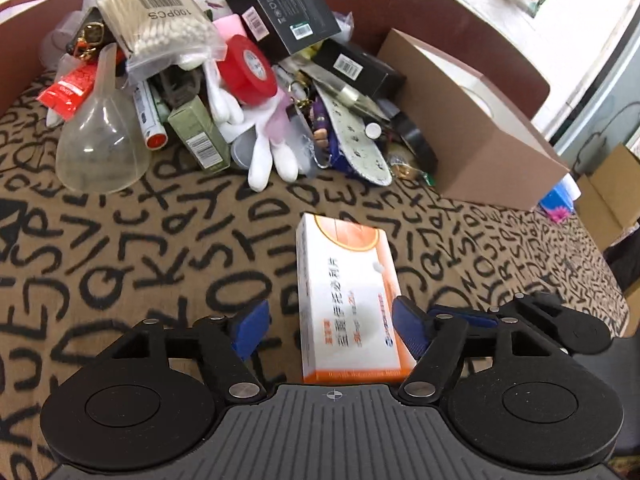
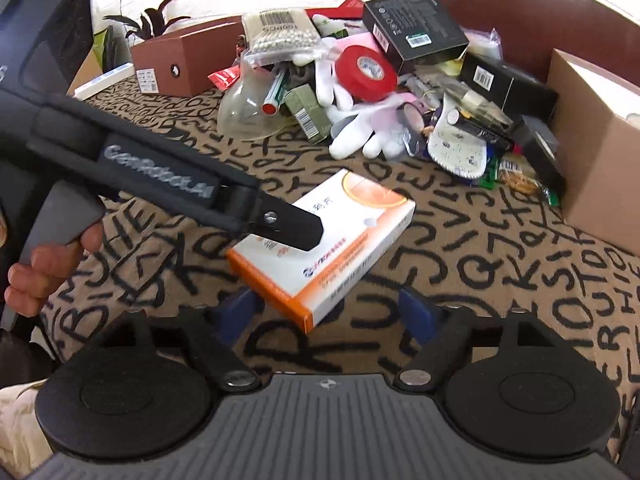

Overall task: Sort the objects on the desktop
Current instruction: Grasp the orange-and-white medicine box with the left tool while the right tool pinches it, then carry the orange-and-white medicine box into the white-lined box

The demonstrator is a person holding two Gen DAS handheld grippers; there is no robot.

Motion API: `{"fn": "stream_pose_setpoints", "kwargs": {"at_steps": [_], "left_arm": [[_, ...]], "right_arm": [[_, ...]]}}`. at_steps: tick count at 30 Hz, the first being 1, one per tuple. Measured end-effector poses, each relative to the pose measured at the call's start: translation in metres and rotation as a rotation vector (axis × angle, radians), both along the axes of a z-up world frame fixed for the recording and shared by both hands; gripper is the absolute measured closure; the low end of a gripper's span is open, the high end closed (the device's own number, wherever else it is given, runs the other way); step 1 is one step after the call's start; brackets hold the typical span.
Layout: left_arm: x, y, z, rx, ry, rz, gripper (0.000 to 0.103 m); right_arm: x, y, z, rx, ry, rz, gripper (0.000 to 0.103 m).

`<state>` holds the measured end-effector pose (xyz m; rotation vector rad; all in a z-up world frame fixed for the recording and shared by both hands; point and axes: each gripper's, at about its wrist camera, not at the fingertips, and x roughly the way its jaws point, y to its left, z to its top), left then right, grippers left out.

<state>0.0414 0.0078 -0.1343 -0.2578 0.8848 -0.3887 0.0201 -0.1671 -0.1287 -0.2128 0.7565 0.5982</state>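
Observation:
A white and orange medicine box [image 1: 347, 300] lies flat on the letter-patterned cloth, its near end between the blue pads of my left gripper [image 1: 326, 330]. The jaws are open; the right pad is close to the box's side and the left pad stands apart. In the right wrist view the same box [image 2: 336, 248] lies just ahead of my right gripper [image 2: 326, 312], which is open and empty. The left gripper's body crosses over the box from the left in that view. A pile of mixed objects [image 1: 224, 80] lies beyond the box.
The pile holds a red tape roll [image 1: 248, 70], a clear funnel [image 1: 100, 144], white gloves [image 1: 264, 148], a bag of cotton swabs [image 1: 160, 20] and black boxes [image 1: 284, 8]. An open cardboard box [image 1: 472, 128] stands at the right. A brown box [image 2: 176, 60] stands at the far left.

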Motion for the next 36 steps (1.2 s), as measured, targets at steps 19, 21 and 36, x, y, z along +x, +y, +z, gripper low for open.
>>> {"fn": "stream_pose_setpoints", "kwargs": {"at_steps": [19,21,36], "left_arm": [[0.014,-0.009,-0.004,0.016,0.033,-0.082,0.040],[0.014,-0.010,-0.005,0.015,0.034,-0.083,0.040],[0.009,-0.013,0.005,0.028,0.009,-0.076,0.054]], "right_arm": [[0.010,-0.001,-0.002,0.036,0.017,0.034,0.020],[0.011,0.000,-0.003,0.040,0.021,0.034,0.020],[0.012,-0.001,0.004,0.099,0.049,0.015,0.027]]}}
